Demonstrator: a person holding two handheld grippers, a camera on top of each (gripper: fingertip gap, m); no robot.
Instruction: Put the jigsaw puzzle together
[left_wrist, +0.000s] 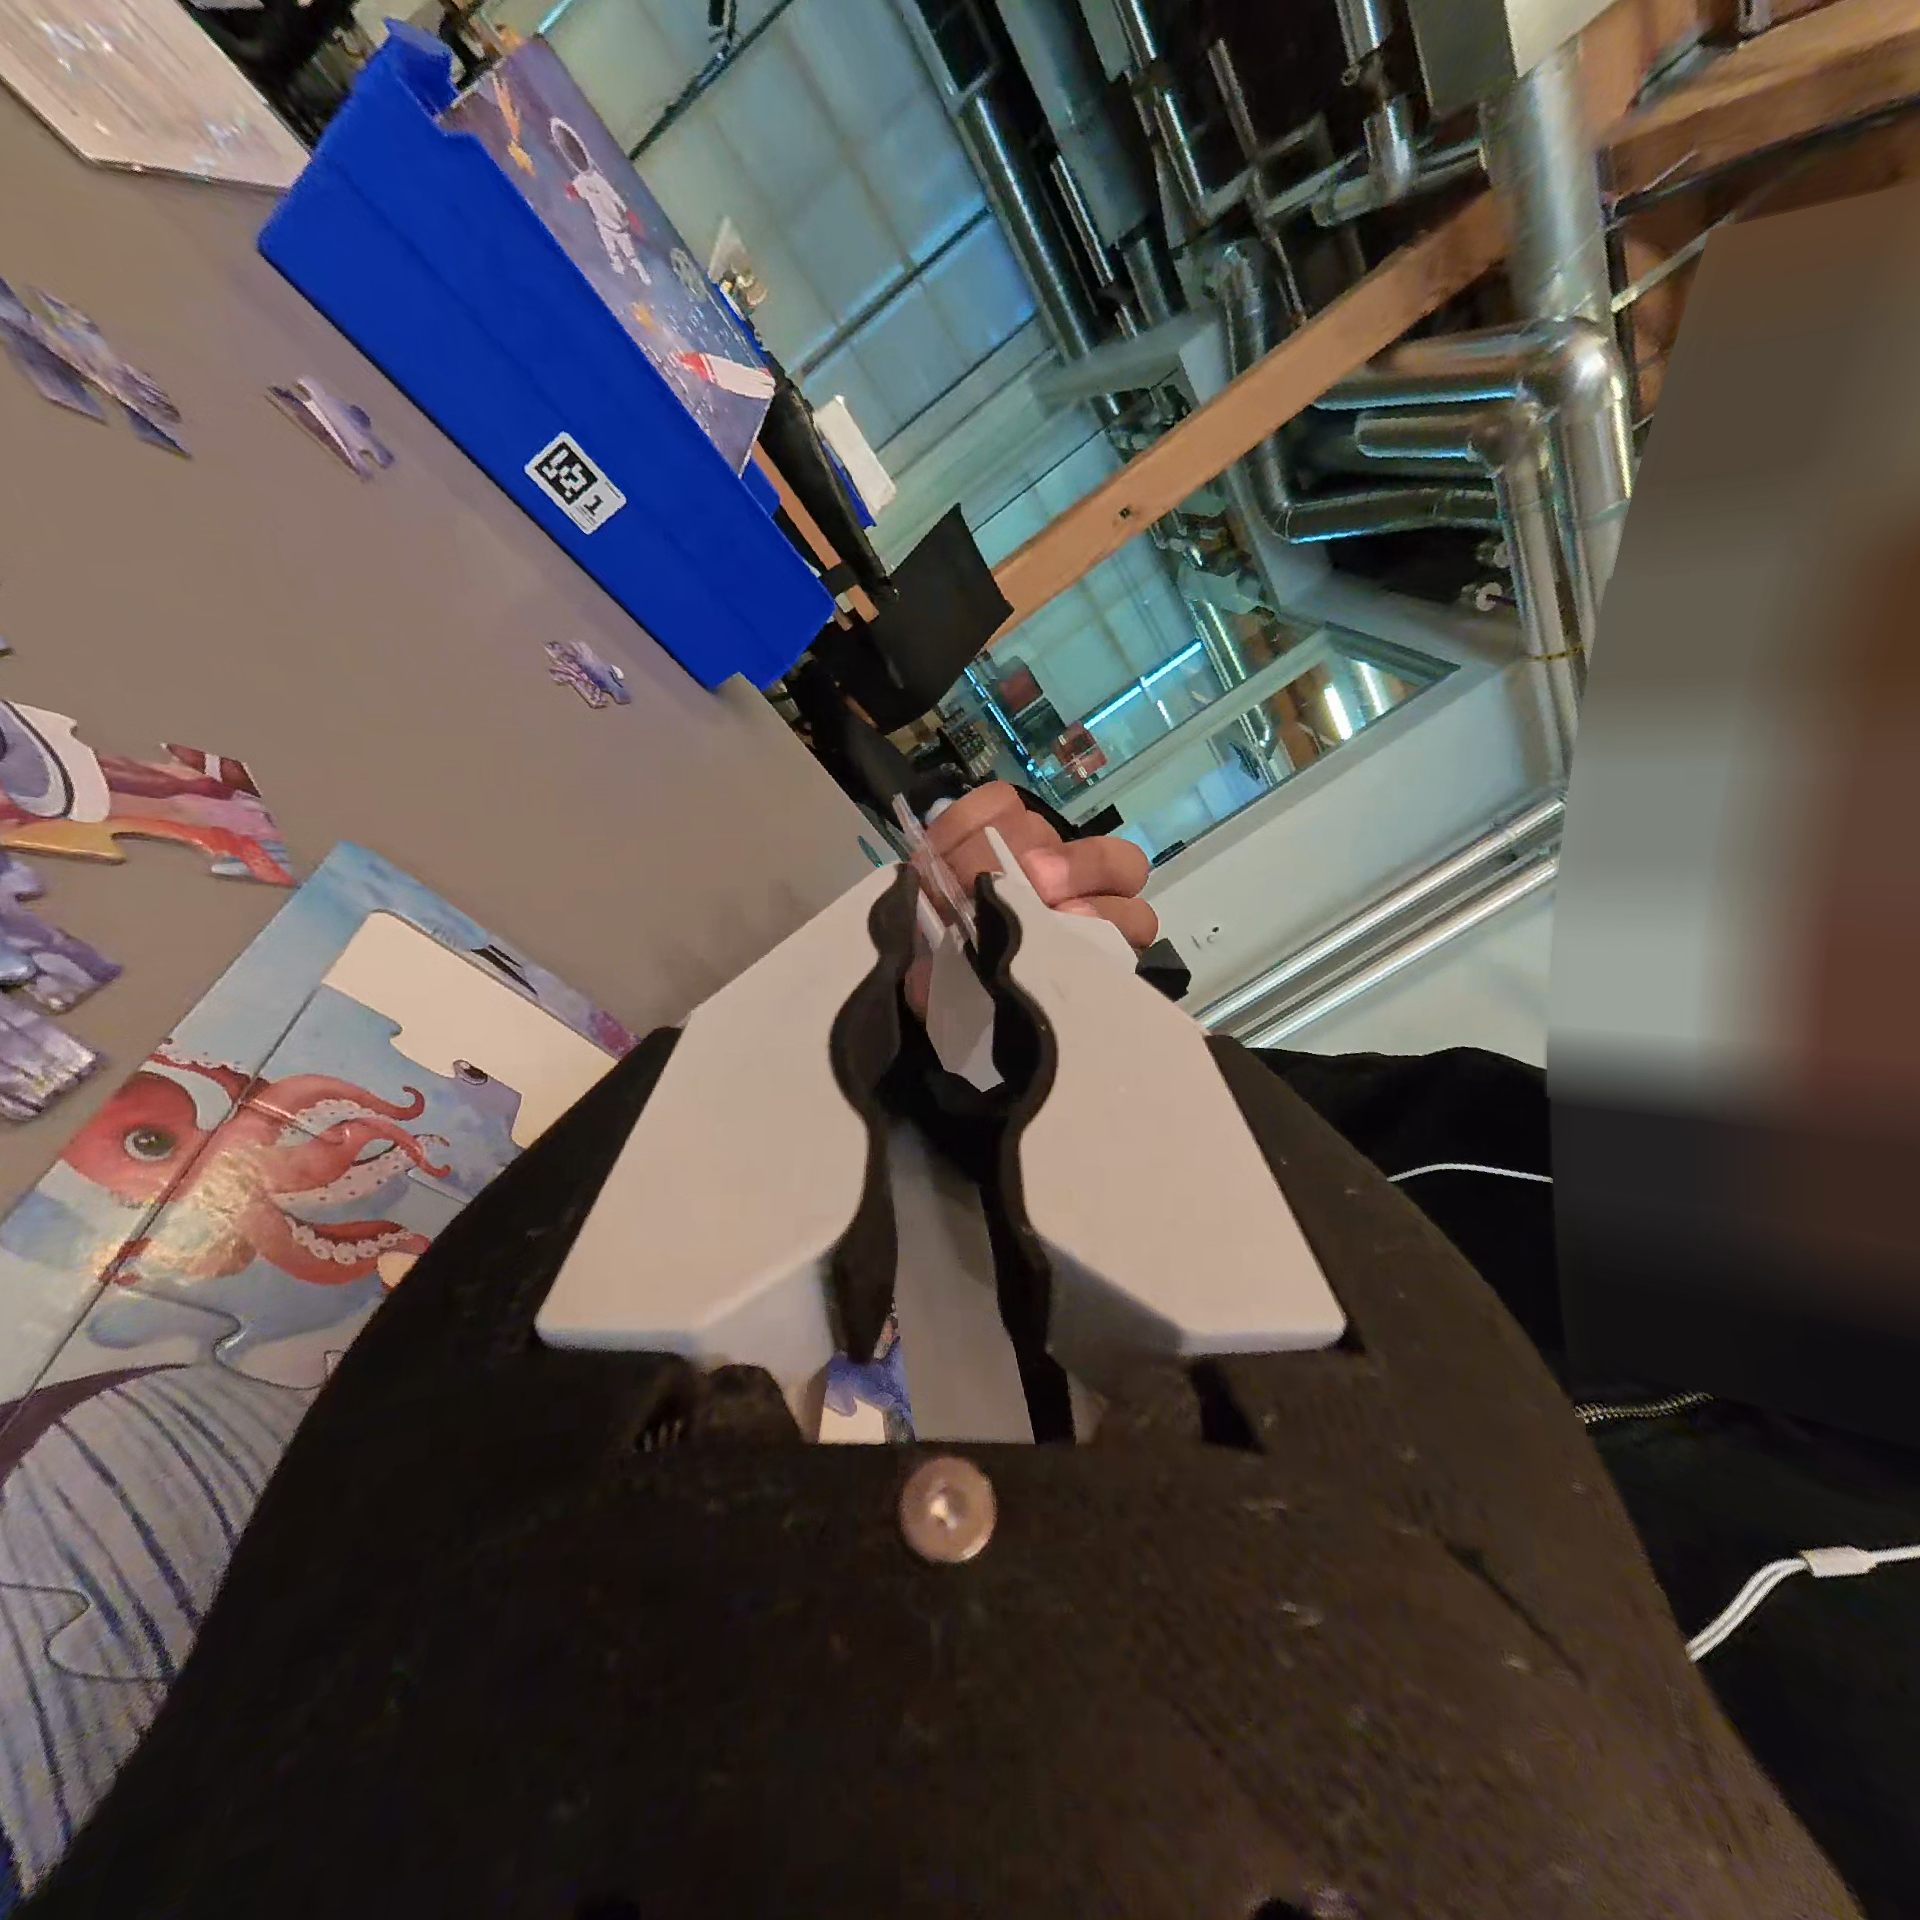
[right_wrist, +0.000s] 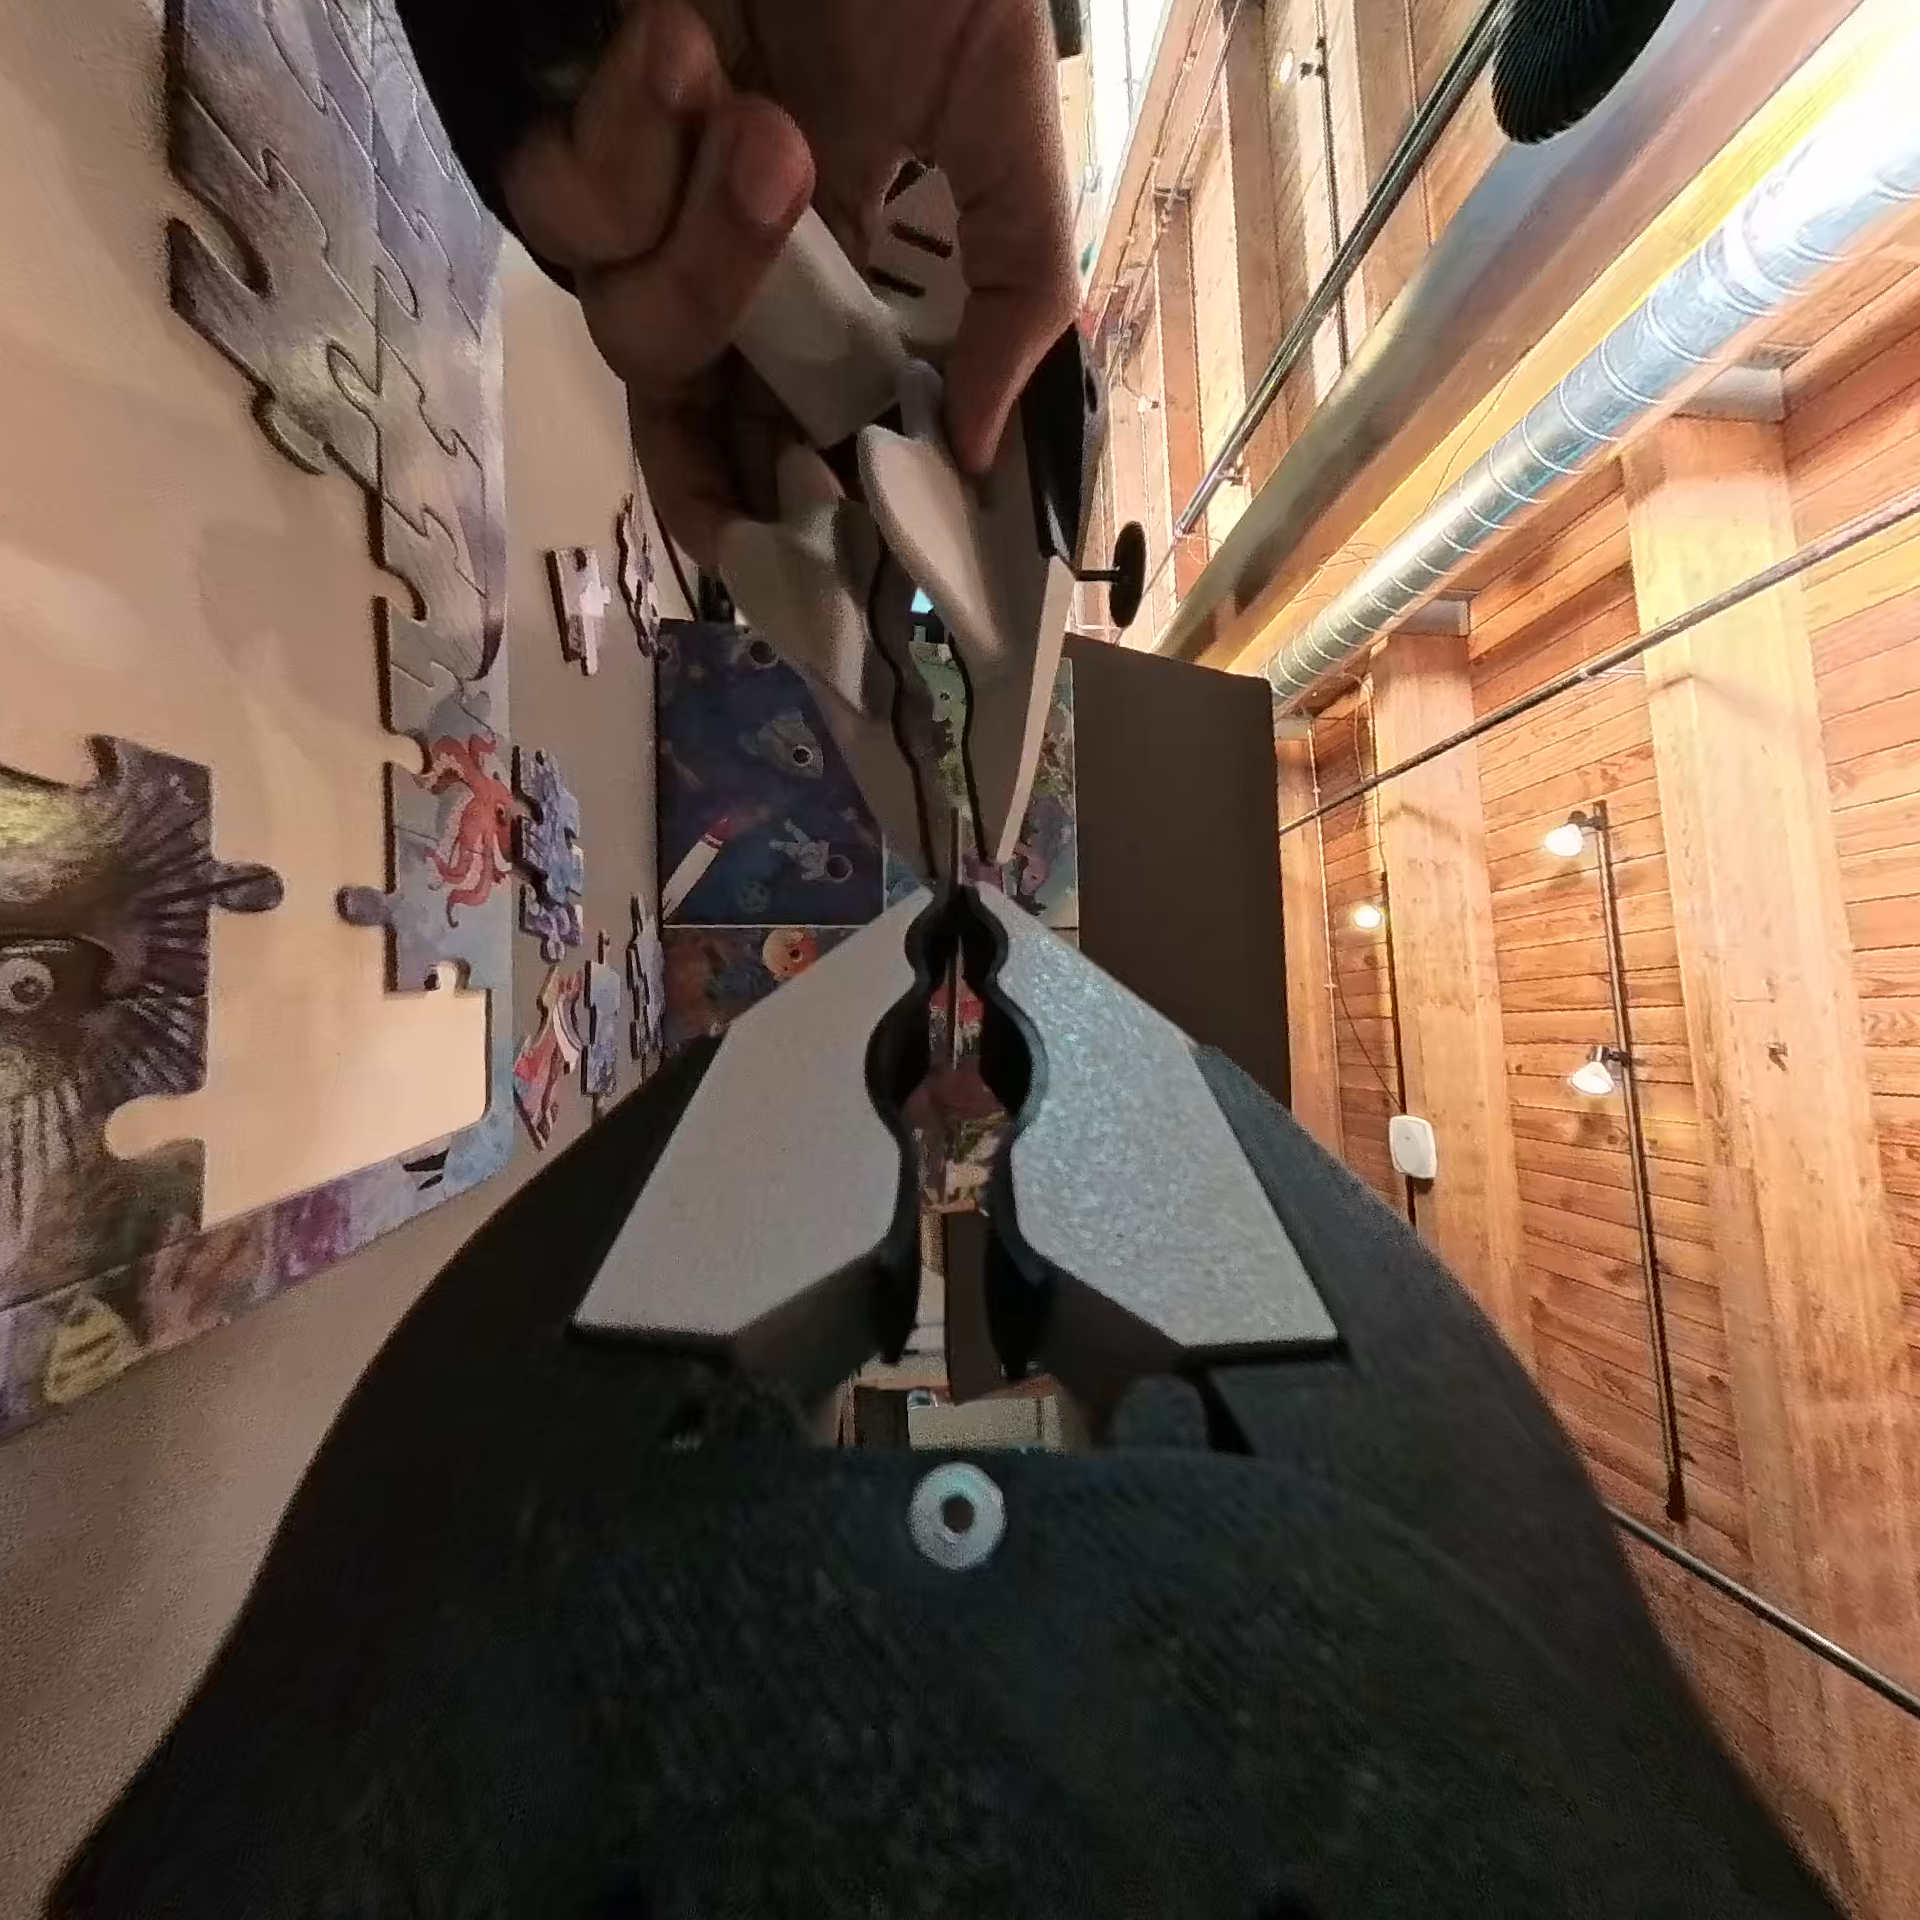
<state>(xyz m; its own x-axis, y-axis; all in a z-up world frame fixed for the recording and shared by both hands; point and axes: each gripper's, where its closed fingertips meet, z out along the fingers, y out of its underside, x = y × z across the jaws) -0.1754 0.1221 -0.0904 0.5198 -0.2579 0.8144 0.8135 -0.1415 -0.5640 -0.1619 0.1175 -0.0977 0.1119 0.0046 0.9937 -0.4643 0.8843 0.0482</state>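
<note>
Both grippers are hanging up off the table, nose to nose, and they're sharing one piece (right_wrist: 951, 1039). The right gripper (right_wrist: 954, 894) is pinching its near end, no doubt there. The left gripper (left_wrist: 940, 904) is looking clamped on the far end too, jaws nearly together around it. The piece is sitting edge-on to both cameras, its long axis running straight along the line between the two tips, with its flat faces against the pads. So I'm reading this as a handover in mid-air, and one side needs to let go before anything gets placed.

The room is looking like a workshop, with silver ducts (left_wrist: 1538, 416) overhead and a wood wall (right_wrist: 1558, 935). The grey table (left_wrist: 416, 644) is lying off to the left in both views, since the cameras are rolled sideways. The half-built puzzle (right_wrist: 343, 260) is resting flat on it, with an open gap (right_wrist: 343, 1091) waiting inside the border. The left gripper seems nearer to it. A blue bin (left_wrist: 499, 343) is standing at the far edge, and loose pieces (left_wrist: 332, 421) are lying scattered between bin and puzzle.
</note>
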